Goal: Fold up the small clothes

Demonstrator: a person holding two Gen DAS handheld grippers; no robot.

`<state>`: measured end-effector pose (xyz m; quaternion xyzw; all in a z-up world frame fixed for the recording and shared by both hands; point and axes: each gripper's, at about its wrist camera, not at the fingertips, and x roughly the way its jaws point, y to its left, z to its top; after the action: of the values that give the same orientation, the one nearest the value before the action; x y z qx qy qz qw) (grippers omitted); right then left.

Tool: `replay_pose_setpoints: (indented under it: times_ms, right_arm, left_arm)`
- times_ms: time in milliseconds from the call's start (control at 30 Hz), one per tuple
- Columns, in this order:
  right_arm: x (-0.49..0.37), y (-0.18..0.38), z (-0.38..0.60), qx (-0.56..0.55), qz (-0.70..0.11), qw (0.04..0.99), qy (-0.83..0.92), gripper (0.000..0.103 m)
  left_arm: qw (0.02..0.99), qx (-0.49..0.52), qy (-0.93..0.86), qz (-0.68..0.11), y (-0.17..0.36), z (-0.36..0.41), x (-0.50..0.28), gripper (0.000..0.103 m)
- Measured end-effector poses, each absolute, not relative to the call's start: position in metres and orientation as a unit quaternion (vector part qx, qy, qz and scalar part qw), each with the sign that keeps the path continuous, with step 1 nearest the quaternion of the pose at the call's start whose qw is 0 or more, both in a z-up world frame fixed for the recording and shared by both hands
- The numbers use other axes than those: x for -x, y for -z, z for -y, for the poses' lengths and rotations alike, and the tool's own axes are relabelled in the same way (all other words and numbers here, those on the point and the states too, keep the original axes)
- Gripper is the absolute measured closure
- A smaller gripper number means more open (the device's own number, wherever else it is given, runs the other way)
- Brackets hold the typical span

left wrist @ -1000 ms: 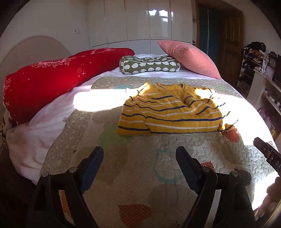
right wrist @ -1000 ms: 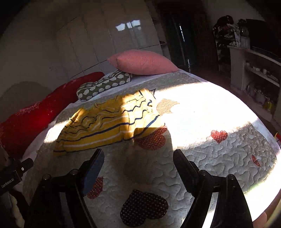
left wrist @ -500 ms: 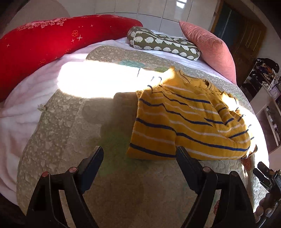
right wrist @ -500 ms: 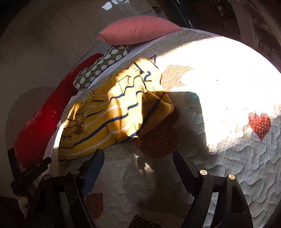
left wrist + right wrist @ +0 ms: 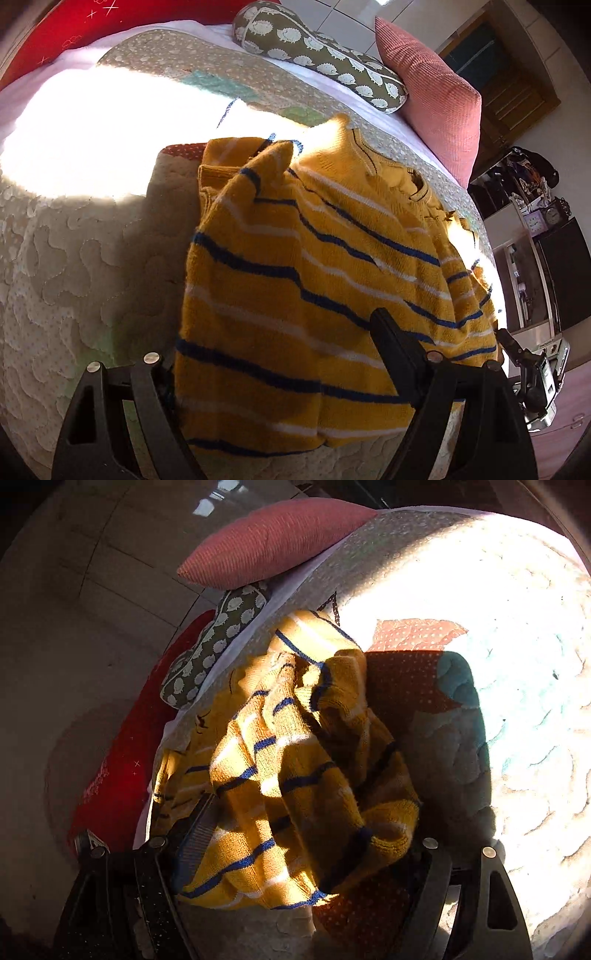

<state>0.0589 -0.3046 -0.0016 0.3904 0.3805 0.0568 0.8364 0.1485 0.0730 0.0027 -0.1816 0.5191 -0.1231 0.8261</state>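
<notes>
On the quilted bedspread [image 5: 74, 277], both grippers sit at the near hem of the yellow striped sweater [image 5: 295, 280]. The left gripper [image 5: 273, 354] has its fingers spread wide, released, straddling the hem; the right gripper [image 5: 303, 849] likewise stands released around a bunched sleeve. Beyond the sweater lie a hedgehog-print bolster [image 5: 321, 55], a pink pillow [image 5: 436, 99] and a red cushion [image 5: 118, 775].

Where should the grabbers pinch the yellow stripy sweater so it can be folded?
Probably the near hem of the yellow striped sweater, one corner per gripper. It lies flat on the quilt with that edge nearest. The left gripper and right gripper already straddle it, open, so come from the near side, low, and slide one finger under.
</notes>
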Motion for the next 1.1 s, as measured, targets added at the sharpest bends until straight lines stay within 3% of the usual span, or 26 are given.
replay_pose_setpoints:
  times_ms: [33,67,100,133,500,867,1100]
  right_arm:
    - [-0.063,0.002,0.302,-0.389,-0.379,0.838,-0.056,0.026]
    - [-0.067,0.004,0.299,-0.39,-0.38,0.837,-0.056,0.039]
    - [-0.071,0.006,0.296,-0.393,-0.388,0.831,-0.064,0.074]
    - [-0.076,0.01,0.296,-0.402,-0.401,0.82,-0.076,0.081]
    - [-0.032,-0.026,0.311,-0.45,-0.373,0.803,-0.115,0.088]
    - [0.071,0.004,0.309,-0.467,-0.396,0.783,-0.109,0.09]
    - [0.084,0.002,0.318,-0.439,-0.397,0.802,-0.081,0.09]
  left_arm:
    - [0.827,0.168,0.108,-0.526,-0.002,-0.068,-0.15,0.031]
    - [0.827,0.157,0.102,-0.53,-0.002,-0.065,-0.151,0.055]
    - [0.824,0.157,0.11,-0.533,-0.004,-0.063,-0.15,0.067]
    - [0.82,0.163,0.119,-0.535,-0.008,-0.063,-0.149,0.081]
    - [0.821,0.164,0.139,-0.528,-0.055,-0.075,-0.098,0.085]
    - [0.811,0.181,0.12,-0.543,-0.033,-0.102,-0.015,0.085]
    - [0.817,0.166,0.104,-0.542,-0.034,-0.117,-0.017,0.091]
